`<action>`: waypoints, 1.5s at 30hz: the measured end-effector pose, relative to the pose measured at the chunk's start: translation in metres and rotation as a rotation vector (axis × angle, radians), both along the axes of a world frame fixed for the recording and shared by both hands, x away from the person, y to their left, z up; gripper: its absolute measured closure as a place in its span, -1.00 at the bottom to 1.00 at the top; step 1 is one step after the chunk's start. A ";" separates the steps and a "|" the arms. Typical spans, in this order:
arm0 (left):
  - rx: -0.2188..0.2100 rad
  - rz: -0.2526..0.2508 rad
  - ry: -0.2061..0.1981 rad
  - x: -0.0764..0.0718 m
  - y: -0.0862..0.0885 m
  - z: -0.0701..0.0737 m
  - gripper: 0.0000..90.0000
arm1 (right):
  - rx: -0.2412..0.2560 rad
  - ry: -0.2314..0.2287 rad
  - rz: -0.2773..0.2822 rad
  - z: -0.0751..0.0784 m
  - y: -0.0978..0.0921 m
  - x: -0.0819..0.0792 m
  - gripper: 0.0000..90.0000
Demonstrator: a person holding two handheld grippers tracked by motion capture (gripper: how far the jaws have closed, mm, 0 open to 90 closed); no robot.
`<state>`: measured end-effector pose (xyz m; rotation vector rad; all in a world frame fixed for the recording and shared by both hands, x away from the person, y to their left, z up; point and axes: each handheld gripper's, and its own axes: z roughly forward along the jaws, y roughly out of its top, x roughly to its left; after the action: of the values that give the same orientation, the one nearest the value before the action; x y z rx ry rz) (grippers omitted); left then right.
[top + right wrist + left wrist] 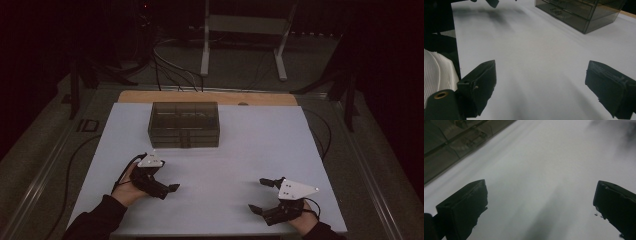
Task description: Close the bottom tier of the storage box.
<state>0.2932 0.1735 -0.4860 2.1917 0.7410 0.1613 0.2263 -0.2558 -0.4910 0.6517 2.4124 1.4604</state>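
The smoky plastic drawer box (184,124) looks rigid, light and slippery; its small front drawers suit a grip. Both grippers' fingers (464,207) spread wide, empty.

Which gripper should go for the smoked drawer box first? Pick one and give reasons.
Left. The left gripper sits nearer the drawer box, just below its front left corner, jaws open. The right gripper lies farther off, toward the white table's right front edge.
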 end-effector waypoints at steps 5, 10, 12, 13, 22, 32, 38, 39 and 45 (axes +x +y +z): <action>0.003 -0.015 0.001 -0.007 0.004 -0.002 -1.00 | -0.001 -0.001 0.001 0.000 0.000 0.000 -0.78; 0.021 -0.032 0.009 -0.016 0.010 -0.008 -1.00 | -0.001 0.000 0.000 0.000 0.000 0.000 -0.78; 0.025 -0.032 0.007 -0.018 0.013 -0.009 -1.00 | -0.002 -0.001 0.000 0.000 0.000 0.000 -0.78; 0.019 -0.029 0.009 -0.019 0.015 -0.009 -1.00 | -0.001 -0.001 0.001 0.000 0.000 0.000 -0.78; 0.009 -0.030 0.016 -0.033 0.034 -0.012 -1.00 | -0.004 0.000 0.001 0.000 0.000 0.000 -0.78; -0.003 0.008 0.015 -0.040 0.054 -0.012 -1.00 | -0.006 0.000 -0.001 0.000 0.000 0.000 -0.78; 0.006 0.019 0.029 -0.042 0.060 -0.017 -1.00 | -0.007 -0.001 0.000 0.000 0.000 0.000 -0.78; 0.005 0.019 0.028 -0.043 0.060 -0.017 -1.00 | -0.006 -0.001 0.001 0.000 0.000 0.000 -0.78; -0.015 0.013 0.027 -0.043 0.061 -0.019 -1.00 | -0.007 0.000 0.001 0.000 0.000 -0.001 -0.78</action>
<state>0.2497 0.2343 -0.5048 2.1792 0.7693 0.1322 0.2256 -0.2560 -0.4913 0.6482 2.4172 1.4514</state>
